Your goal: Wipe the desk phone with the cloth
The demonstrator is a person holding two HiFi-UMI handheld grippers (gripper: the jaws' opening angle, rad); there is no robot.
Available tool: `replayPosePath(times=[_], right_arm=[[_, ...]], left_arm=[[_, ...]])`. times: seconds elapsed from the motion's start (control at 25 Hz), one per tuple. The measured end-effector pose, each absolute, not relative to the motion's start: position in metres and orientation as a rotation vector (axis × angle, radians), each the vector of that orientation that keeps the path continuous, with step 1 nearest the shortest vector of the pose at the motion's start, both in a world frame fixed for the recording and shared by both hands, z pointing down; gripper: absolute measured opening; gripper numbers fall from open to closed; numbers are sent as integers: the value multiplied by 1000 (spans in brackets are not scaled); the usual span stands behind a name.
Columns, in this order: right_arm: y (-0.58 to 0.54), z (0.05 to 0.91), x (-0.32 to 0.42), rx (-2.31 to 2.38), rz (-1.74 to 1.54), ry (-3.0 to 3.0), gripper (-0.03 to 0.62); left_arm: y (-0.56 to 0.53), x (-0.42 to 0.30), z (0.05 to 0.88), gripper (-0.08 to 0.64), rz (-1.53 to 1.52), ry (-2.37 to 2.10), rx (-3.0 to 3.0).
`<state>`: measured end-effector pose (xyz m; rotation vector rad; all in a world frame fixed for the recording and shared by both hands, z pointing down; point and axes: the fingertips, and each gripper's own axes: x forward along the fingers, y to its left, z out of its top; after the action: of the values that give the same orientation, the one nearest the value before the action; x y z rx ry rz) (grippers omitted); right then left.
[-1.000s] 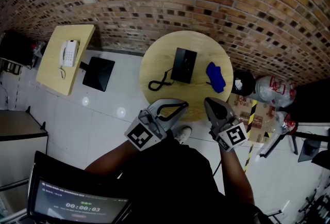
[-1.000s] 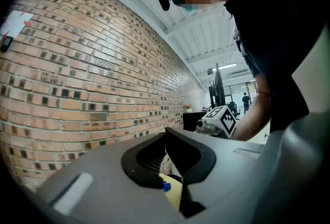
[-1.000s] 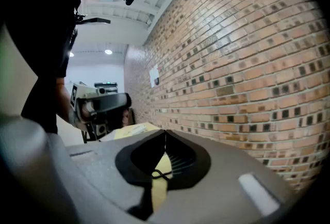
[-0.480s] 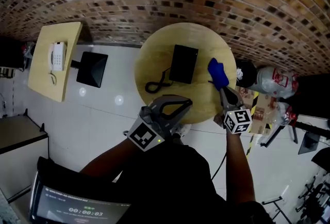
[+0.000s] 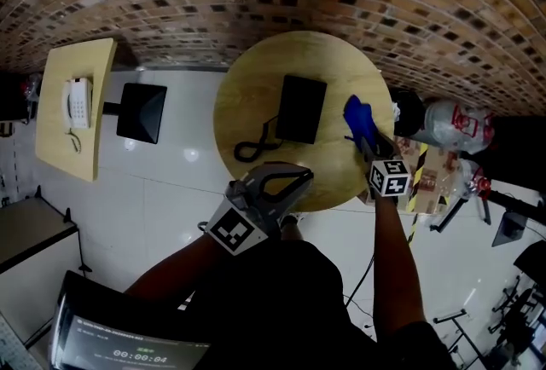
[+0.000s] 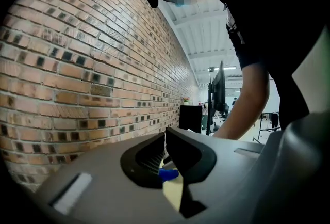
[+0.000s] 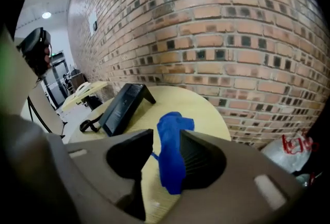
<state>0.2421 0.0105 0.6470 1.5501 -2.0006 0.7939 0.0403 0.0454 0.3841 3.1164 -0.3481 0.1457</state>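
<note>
Right gripper [image 7: 166, 134] is straddling blue cloth [image 7: 171, 166] right of desk phone [image 7: 124, 107], jaws just opening, not yet pinching, for pickup.

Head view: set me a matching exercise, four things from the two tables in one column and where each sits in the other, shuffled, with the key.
Things:
1. blue cloth
2. black desk phone
3. white phone
4. black cord

Places:
a. on the rectangular table, far left
b. on the round table, near its right edge
c. on the round table, its near-left part
d. on the round table, about the middle

Pairs: 1-b, 2-d, 3-a, 4-c
</note>
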Motion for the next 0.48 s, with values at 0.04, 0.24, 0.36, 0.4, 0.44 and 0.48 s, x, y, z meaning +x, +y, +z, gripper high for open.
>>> replayPosePath(times=[0.04,0.24,0.36,0.4,0.44,0.48], right_arm=[[7,656,244,1534,812,-1980,164],[-9,690,253,1480,881,-1907,193],[-13,699,253,1451,882,-1896,193],[-14,701,252,1439,881,-1897,193],[-14,703,251,1428,881,-1899,192],[-15,706,251,1420,883,-1898,192]], left_arm=[[43,40,386,9,147,-345,3112],[34,35,398,9,157,-354,3074],[31,31,403,9,165,-361,3058],[30,30,404,9,167,-364,3056],[29,28,406,9,170,-366,3053],[28,27,407,9,176,-368,3051]])
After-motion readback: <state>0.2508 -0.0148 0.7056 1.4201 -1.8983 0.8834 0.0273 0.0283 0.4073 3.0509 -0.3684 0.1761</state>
